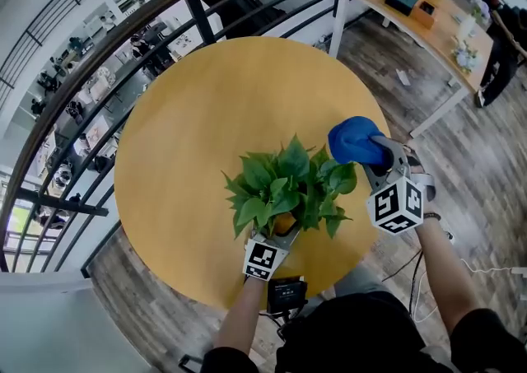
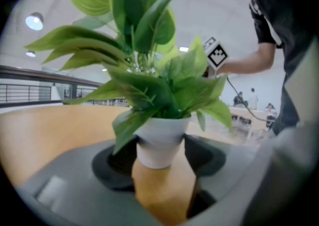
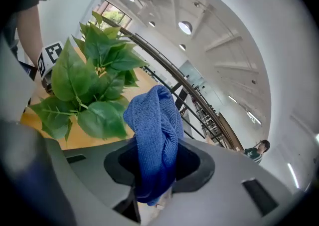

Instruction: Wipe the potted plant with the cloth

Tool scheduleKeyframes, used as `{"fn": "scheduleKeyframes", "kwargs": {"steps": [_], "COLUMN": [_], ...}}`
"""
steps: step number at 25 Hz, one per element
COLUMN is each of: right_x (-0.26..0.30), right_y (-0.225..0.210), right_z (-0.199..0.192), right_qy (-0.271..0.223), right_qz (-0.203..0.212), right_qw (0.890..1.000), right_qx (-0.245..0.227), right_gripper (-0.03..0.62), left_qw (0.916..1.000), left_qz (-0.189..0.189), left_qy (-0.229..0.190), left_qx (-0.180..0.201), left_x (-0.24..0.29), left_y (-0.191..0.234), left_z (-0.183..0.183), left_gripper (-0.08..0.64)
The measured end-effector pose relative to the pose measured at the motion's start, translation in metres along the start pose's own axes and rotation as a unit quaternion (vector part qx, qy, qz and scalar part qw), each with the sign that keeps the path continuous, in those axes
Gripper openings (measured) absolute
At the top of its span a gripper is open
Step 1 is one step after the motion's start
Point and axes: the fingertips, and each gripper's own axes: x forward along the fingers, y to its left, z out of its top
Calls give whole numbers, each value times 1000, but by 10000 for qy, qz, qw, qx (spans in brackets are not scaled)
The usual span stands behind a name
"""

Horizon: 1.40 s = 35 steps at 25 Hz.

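Jaws of the left gripper (image 2: pixel 160 159) stand wide on either side of the white pot (image 2: pixel 160 140) of the potted plant (image 1: pixel 288 186), pressed to its sides. The right gripper (image 3: pixel 154 170) has its jaws narrow, pinching a bunched blue cloth (image 3: pixel 154 130), which sticks up past them just beside the outer leaves; whether it touches a leaf I cannot tell.

Only black-and-white square markers show on each gripper's cube (image 1: pixel 396 205), and no words can be read.

From the head view, leaves cover the pot and the left gripper's tips. The plant stands near the edge of the round yellow table (image 1: pixel 214 100) closest to the person.

A dark railing (image 1: pixel 123 25) curves behind the table. A second table (image 1: pixel 428 25) with small, unclear items stands off at the far right on the wooden floor (image 1: pixel 478 157). A distant person (image 3: pixel 258 150) shows in the right gripper view.
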Motion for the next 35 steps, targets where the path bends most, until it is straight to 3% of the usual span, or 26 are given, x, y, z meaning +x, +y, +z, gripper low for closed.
{"fn": "scheduleKeyframes", "kwargs": {"steps": [3,6,10,13,17,22,26,29,32,35], "right_x": [-9,-38,-80,-83,-59,-36,-31,-46,-71,-92], "right_y": [-26,-45,-18,23,58,36,18,-5,-25,-24], "right_z": [-1,49,129,153,124,29,-30,-8,52,107], "right_qy": [-41,-777,-1728,-2060,-1655,-704,-59,-466,-1233,-1784], "right_qz": [-291,-455,45,480,713,551,395,145,-13,142], "right_qw": [9992,9949,9848,9773,9829,9955,9963,9928,9856,9774], "right_qx": [268,455,184,-107,-388,317,758,1094,1158,1130], "right_gripper": [137,137,137,137,137,137,137,137,137,137], "left_qw": [10000,10000,10000,10000,10000,10000,10000,10000,10000,10000], "left_qz": [-7,-12,-5,1,-1,-3,-3,4,23,26], "left_qy": [3,1,10,7,7,15,26,16,14,13], "left_qx": [8,9,10,10,17,22,19,14,11,18], "left_x": [-1,0,0,1,1,3,2,3,3,3], "left_y": [0,0,-2,-1,0,0,0,0,1,0], "left_z": [1,2,0,0,0,1,0,1,1,1], "left_gripper": [291,293,293,291,290,290,290,290,290,290]}}
